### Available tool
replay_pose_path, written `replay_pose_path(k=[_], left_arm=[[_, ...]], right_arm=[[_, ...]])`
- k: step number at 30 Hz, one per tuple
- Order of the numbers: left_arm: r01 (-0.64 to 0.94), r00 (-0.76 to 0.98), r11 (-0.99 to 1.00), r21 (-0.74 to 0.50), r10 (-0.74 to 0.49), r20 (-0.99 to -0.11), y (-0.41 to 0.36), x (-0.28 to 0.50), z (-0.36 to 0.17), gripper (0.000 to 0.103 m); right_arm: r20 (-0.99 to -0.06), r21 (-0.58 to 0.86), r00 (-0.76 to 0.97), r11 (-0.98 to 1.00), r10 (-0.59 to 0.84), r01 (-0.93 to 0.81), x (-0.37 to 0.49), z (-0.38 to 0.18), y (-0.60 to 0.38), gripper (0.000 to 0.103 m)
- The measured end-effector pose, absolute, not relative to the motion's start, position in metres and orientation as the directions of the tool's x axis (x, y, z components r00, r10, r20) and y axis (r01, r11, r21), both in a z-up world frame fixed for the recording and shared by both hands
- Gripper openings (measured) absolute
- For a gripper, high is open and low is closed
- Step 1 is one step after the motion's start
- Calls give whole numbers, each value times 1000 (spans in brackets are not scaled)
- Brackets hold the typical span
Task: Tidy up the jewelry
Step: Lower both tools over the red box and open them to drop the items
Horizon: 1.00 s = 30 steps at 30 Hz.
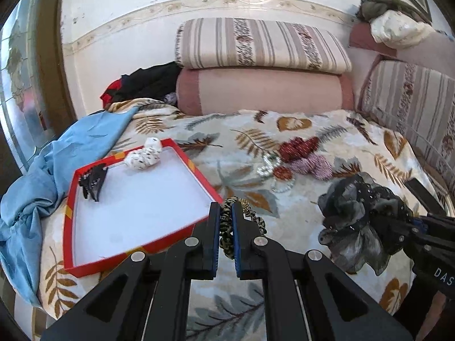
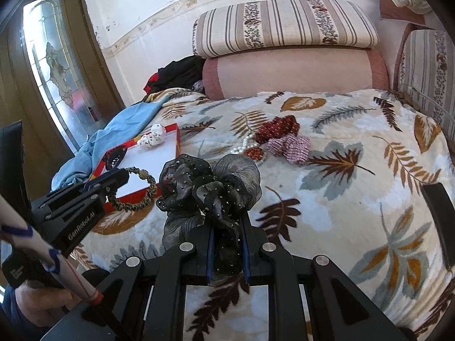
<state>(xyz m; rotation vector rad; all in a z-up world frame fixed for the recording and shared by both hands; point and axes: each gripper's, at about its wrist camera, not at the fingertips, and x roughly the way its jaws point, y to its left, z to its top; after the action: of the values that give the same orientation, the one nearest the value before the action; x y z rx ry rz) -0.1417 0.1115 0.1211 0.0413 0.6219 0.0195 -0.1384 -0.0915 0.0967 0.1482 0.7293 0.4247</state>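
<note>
Left tongs (image 1: 226,213) pinch a leopard-print hair tie (image 1: 227,227); right tongs (image 2: 229,227) clamp a black gauzy scrunchie (image 2: 207,187). The red-rimmed white tray (image 1: 136,207) ahead-left holds two pieces; pearls (image 1: 267,167) and scrunchies beyond remain.

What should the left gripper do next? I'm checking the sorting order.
Probably carry the leopard scrunchie leftward over the red tray and release it: the left gripper is shut on it just beside the tray's rim, where a black clip already lies.

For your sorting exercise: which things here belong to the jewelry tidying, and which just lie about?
Job: red box, leopard hair tie in left gripper, black scrunchie in right gripper, pearl strands, red scrunchie, pink scrunchie.
Lying about: blue cloth, pillows.
</note>
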Motion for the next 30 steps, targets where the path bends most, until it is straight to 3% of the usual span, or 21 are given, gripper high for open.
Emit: replay_pose_path(k=[14,30], left_arm=[[-200,815,980,-19,156,-557,208,-123,140,8],[-281,726,957,-67,166,-667,293,-42,108,8]], right_arm=[[-590,290,631,861,504,-417,-103,124,-36,17],[-662,335,503,820,556,-465,-14,104,64,17]])
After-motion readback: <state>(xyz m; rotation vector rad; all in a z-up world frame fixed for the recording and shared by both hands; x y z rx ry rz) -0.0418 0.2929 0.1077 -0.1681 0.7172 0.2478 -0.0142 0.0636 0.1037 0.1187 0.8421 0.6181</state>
